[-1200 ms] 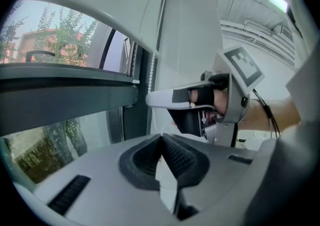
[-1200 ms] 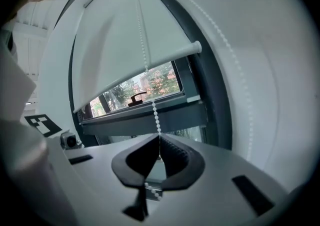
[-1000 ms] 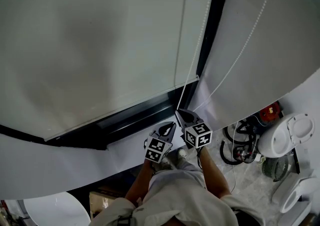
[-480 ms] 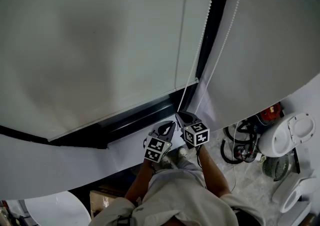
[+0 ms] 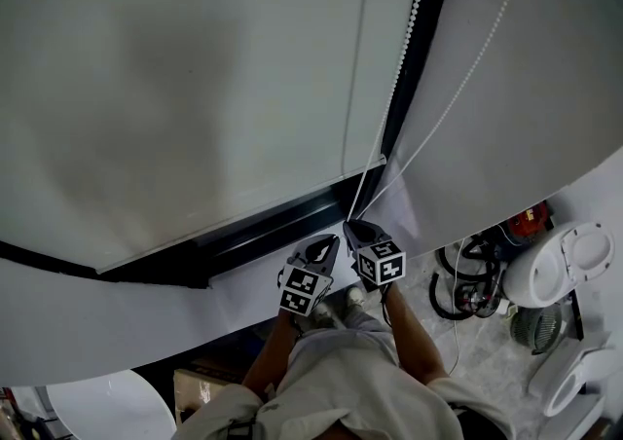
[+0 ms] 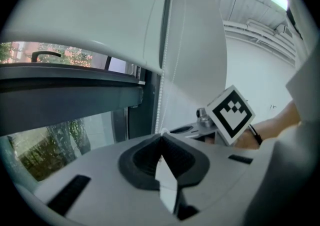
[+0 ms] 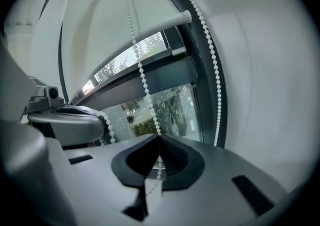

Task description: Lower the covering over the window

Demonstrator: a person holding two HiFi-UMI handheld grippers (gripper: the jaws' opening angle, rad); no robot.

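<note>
White blind [image 5: 195,88] at left: where does it stand, and which step is shown? (Reader)

It covers most of the window. Its rail [image 5: 243,215] hangs just above a strip of bare glass [image 7: 150,115] over the sill. The step, as judged, is mid-pull on the chain [image 5: 405,34], with the lowering well advanced but not finished. (Legend)

How do the jaws stand, left to right? (Reader)

On the left gripper [image 5: 331,245] the jaws are pressed together. The chain runs down to their tip and a bead sits there, so they appear to pinch a strand. The right gripper [image 5: 352,229] sits just beside it, and its jaws are closed on a beaded strand, with beads showing between the pads. (Legend)

What does the next move call for? (Reader)

Probably one pinch should be kept firm while that strand is drawn straight down along its own line. The other gripper would then let go and regrip higher. A sideways pull risks the beads slipping through the pads. Which strand lowers the blind cannot be told here. (Legend)

What are the counts? (Reader)

There are two blinds: the one at left, and a second blind [image 5: 526,88] to the right of the dark frame [image 5: 421,39]. One rail is in view. There are two grippers, both shut. Two chain strands converge on the grippers. (Legend)
</note>
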